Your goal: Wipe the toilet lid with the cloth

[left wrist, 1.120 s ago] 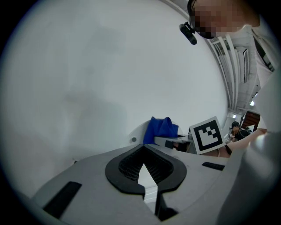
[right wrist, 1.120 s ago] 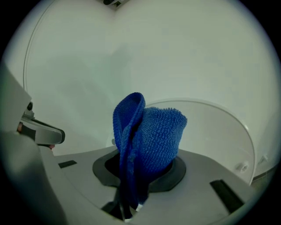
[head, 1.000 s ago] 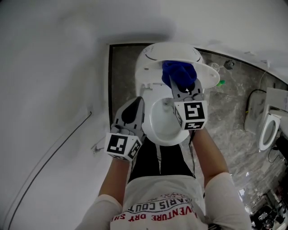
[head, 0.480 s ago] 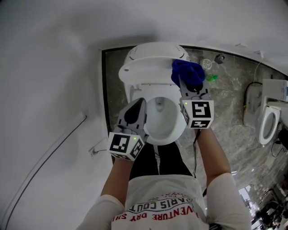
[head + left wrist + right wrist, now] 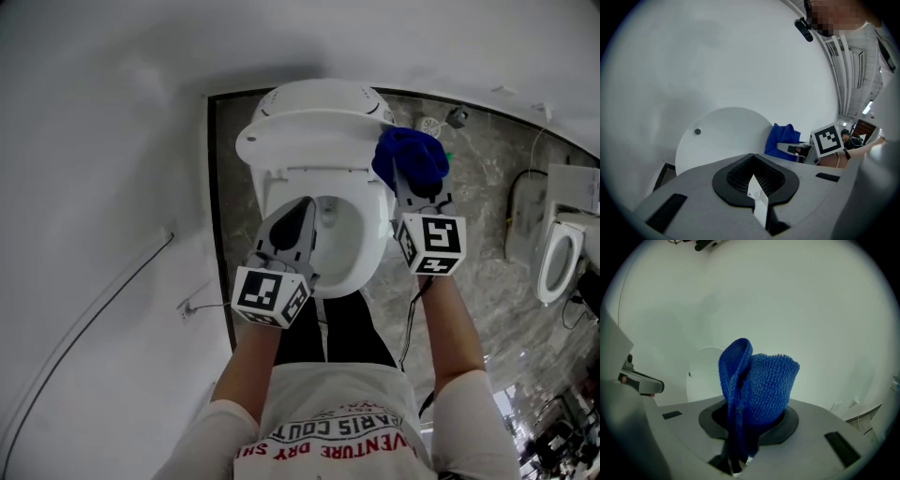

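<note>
The white toilet stands below me with its lid (image 5: 314, 117) raised against the wall and the bowl (image 5: 347, 239) uncovered. My right gripper (image 5: 409, 183) is shut on a bunched blue cloth (image 5: 411, 157), which hangs just off the lid's right edge. In the right gripper view the cloth (image 5: 757, 385) rises from the jaws, with the lid (image 5: 704, 373) behind it to the left. My left gripper (image 5: 302, 211) hovers over the bowl's left rim, shut with nothing in it. The left gripper view faces the lid (image 5: 722, 138) and shows the cloth (image 5: 783, 140) to the right.
A white wall (image 5: 103, 187) runs along the left with a thin cable (image 5: 94, 319) on it. The grey marble floor (image 5: 487, 216) stretches right to a second toilet (image 5: 558, 267). A floor drain (image 5: 430, 125) and a small green item (image 5: 449, 155) lie beside the cloth.
My right gripper has carried the cloth from the middle of the lid to its right edge. The left gripper has edged over the bowl's rim.
</note>
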`<state>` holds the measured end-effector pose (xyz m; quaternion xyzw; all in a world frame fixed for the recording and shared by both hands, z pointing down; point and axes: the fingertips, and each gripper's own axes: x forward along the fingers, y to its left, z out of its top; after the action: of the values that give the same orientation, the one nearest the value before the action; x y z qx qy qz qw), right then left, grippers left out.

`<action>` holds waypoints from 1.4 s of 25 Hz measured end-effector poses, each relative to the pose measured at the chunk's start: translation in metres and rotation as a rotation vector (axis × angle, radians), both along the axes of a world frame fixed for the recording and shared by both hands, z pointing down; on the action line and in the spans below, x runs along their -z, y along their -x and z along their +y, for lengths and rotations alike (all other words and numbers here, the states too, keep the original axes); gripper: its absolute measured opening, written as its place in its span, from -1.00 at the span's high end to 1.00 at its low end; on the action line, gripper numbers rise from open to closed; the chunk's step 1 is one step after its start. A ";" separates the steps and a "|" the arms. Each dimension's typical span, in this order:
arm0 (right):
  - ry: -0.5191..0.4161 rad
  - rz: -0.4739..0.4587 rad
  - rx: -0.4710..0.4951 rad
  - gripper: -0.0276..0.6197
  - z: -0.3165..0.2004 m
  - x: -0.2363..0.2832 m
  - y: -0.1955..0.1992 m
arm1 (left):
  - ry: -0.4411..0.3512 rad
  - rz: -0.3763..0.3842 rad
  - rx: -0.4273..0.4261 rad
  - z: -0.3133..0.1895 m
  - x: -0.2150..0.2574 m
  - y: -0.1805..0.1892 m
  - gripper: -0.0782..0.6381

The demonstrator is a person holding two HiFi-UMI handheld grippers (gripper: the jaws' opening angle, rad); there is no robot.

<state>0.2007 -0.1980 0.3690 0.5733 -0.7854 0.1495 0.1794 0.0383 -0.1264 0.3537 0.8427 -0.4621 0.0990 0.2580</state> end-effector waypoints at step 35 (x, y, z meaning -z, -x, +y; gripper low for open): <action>0.029 -0.207 0.186 0.63 -0.027 -0.100 0.286 | 0.084 -0.031 0.072 -0.007 -0.106 0.203 0.76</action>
<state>-0.0854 -0.2253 0.4691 0.4768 -0.8472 0.2021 0.1189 -0.1646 -0.1337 0.4600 0.8122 -0.4918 0.1221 0.2891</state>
